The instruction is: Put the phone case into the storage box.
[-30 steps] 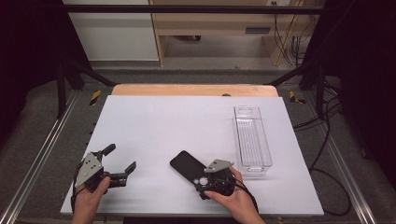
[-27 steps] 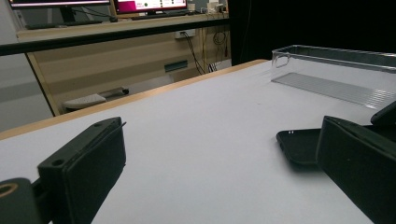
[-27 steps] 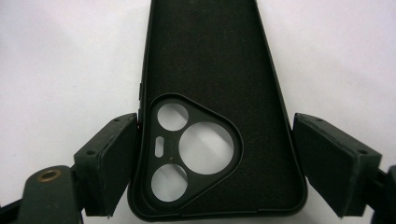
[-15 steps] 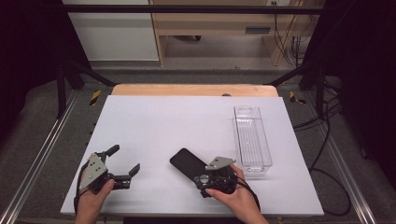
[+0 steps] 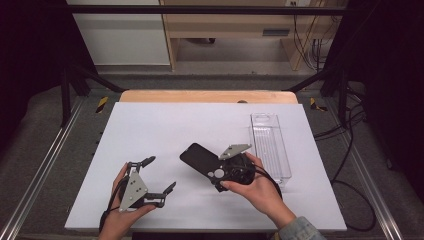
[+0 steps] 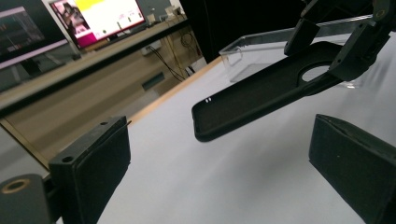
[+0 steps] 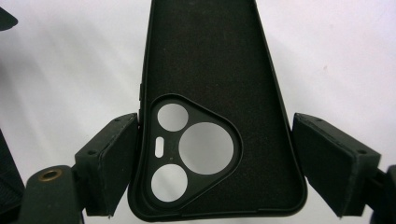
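My right gripper (image 5: 216, 176) clamps the black soft-rubber phone case (image 5: 200, 159) across its camera end, lifted over the white table (image 5: 150, 130). My left gripper (image 5: 159, 176) has just been closing slightly, empty. Light, flexible; grip the rims, not the unsupported middle.

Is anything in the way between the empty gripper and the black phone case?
No. Bare white table lies between the left hand-held gripper and the phone case, which the right hand-held gripper holds up.

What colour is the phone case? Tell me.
Black, matte all over; the phone case shows best in the right gripper view.
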`<state>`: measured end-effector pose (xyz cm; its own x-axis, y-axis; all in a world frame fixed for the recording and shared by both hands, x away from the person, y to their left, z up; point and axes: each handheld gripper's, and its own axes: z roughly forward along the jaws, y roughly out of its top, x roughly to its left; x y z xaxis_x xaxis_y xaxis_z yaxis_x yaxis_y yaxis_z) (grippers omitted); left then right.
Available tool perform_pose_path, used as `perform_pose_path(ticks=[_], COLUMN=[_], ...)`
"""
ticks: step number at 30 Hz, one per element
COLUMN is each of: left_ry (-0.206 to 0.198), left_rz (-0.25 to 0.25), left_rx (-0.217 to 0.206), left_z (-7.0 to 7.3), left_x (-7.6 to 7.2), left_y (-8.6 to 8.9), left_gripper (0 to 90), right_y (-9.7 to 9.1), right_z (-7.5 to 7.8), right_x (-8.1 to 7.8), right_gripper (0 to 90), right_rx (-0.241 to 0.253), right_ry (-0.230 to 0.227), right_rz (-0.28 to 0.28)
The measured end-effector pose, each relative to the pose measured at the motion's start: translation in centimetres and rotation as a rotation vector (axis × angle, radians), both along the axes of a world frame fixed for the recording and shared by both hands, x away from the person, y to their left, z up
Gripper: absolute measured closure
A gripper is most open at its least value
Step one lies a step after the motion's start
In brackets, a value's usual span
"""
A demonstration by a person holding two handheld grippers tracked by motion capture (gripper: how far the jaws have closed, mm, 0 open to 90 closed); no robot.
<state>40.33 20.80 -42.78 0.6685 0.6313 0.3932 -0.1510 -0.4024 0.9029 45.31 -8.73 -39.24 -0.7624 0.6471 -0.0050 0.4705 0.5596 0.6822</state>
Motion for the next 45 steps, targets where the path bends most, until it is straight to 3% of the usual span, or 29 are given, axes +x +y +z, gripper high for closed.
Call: perform_pose_path(ticks=[5,6,10,13,17,21,34,45], left_ry=[-0.026,-0.029,-0.056,-0.108,-0.128,-0.148,-0.214,-0.223], left_rz=[0.032,0.032,0.048,0.087,0.098,0.095,0.111,0.108], left_rx=[0.035,0.036,0.104,0.166,0.178,0.226,0.292,0.325], left_z=[0.0,-0.2,-0.9,-0.9,-0.7,-0.9,-1.1,-1.3], left_x=[1.4,1.3,0.5,0.0,-0.2,-0.5,-1.2,-1.2], left_y=[-1.4,-1.5,-1.8,-2.0,-2.0,-2.2,-2.7,-2.7], left_gripper=[8.6,8.6,9.3,10.6,10.8,12.1,15.5,21.6], right_y=[0.2,0.3,1.0,1.7,2.3,3.2,4.5,5.6], right_z=[1.9,2.2,2.9,3.2,3.5,3.8,3.9,3.5], right_x=[1.0,1.0,1.1,1.0,0.8,0.7,-0.3,-0.3], right_gripper=[17.4,17.4,17.4,17.4,17.4,17.4,17.2,17.1], right_rx=[-0.035,-0.038,-0.055,-0.069,-0.082,-0.088,-0.099,-0.090], right_ry=[-0.005,-0.004,-0.003,-0.001,-0.002,0.002,-0.001,0.008], right_rz=[0.011,0.015,0.038,0.052,0.058,0.083,0.131,0.152])
